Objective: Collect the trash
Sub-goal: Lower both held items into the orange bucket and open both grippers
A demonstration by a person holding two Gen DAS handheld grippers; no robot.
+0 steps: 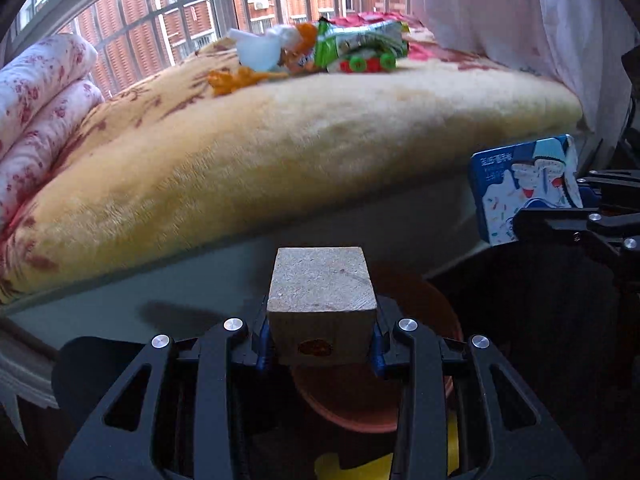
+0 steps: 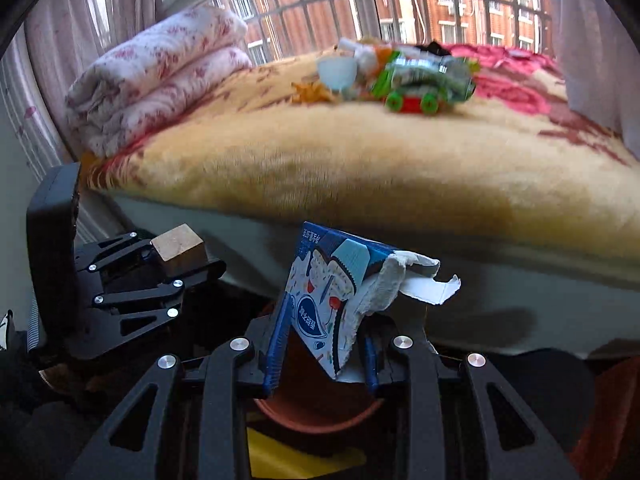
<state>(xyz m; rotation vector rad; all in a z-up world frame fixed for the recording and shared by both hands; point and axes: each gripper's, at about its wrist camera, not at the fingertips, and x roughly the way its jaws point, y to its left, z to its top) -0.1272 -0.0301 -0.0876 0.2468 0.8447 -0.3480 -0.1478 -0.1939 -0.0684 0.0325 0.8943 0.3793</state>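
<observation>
Fingers of the left gripper (image 1: 322, 344) pinch a wooden block (image 1: 322, 294) by its lower sides, while the right gripper (image 2: 320, 364) clamps a torn blue carton (image 2: 320, 300) by its bottom edge, ragged flap up. Both loads hang over a terracotta-coloured basin (image 2: 316, 412) on the floor below, which I judge to be the trash receptacle, so each is carried ready to drop; a yellow item beneath it is too hidden to name. More litter (image 1: 320, 46), wrappers and what seems a small wheeled toy, waits on the yellow plush blanket (image 1: 280, 152) covering the bed, beside a folded floral quilt (image 2: 160, 76) under barred windows facing brick buildings.
</observation>
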